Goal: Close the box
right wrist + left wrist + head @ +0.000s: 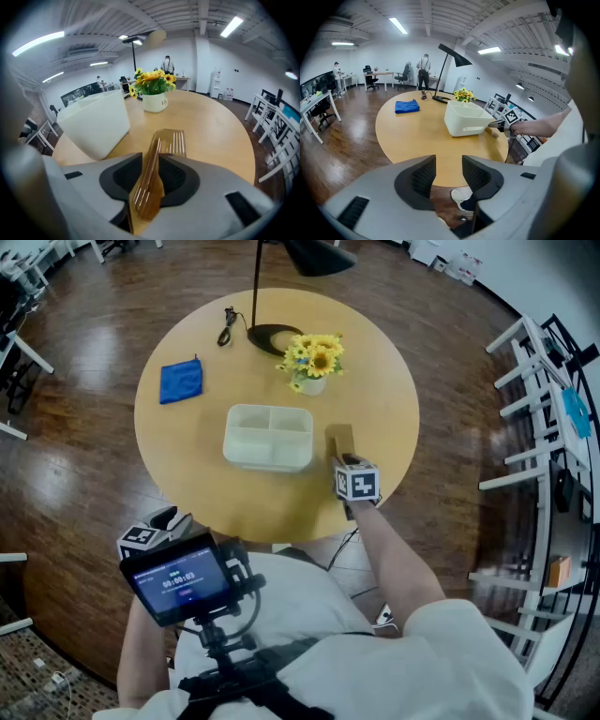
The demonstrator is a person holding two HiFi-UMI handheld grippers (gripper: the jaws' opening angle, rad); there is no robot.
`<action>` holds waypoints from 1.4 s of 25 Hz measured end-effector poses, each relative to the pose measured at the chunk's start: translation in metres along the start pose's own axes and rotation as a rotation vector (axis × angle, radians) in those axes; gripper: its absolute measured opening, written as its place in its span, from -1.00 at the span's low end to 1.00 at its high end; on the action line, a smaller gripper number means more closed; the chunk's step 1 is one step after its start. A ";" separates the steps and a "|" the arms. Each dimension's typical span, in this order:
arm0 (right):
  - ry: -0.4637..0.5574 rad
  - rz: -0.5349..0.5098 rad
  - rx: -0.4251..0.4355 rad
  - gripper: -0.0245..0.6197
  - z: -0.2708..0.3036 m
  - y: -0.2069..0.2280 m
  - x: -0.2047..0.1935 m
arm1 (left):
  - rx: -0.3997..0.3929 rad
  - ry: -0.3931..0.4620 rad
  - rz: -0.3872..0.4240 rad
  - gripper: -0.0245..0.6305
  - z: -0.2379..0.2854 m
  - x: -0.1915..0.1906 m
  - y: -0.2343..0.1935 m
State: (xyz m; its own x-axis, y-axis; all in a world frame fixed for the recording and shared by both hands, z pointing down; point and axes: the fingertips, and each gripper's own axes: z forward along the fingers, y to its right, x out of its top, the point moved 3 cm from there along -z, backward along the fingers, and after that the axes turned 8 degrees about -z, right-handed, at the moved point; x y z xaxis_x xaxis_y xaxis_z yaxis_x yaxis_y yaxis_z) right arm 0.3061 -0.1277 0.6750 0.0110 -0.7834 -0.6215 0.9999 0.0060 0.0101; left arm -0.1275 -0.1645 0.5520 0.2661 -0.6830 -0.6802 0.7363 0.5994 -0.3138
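Round wooden table, open office. White box mid-table, uncovered. Right gripper clamps amber lid just right of it. Left gripper off near edge, jaws apart, empty. Flowerpot print blurred, perhaps "LI".

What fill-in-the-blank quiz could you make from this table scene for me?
1. The right gripper grips an amber ____.
2. The box has no cover on, so it is ____.
3. The cloth is ____.
4. The left gripper holds ____.

Missing words: lid; open; blue; nothing.
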 end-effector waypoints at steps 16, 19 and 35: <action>0.011 -0.064 -0.035 -0.90 -0.026 0.040 0.009 | 0.022 0.032 -0.025 -0.38 0.012 0.033 0.008; 0.086 -0.160 0.001 -0.90 -0.056 0.047 0.041 | 0.008 0.037 -0.010 -0.38 0.023 0.043 0.015; 0.119 -0.949 0.536 -0.90 -0.085 -0.159 0.137 | -0.014 0.040 0.052 -0.38 0.036 0.061 0.001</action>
State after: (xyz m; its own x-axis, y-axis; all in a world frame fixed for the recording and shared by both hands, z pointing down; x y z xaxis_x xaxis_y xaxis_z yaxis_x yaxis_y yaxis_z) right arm 0.1490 -0.1837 0.5218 -0.7333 -0.2608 -0.6279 0.4699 -0.8618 -0.1909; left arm -0.0882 -0.2207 0.5345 0.2783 -0.6337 -0.7218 0.7131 0.6398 -0.2868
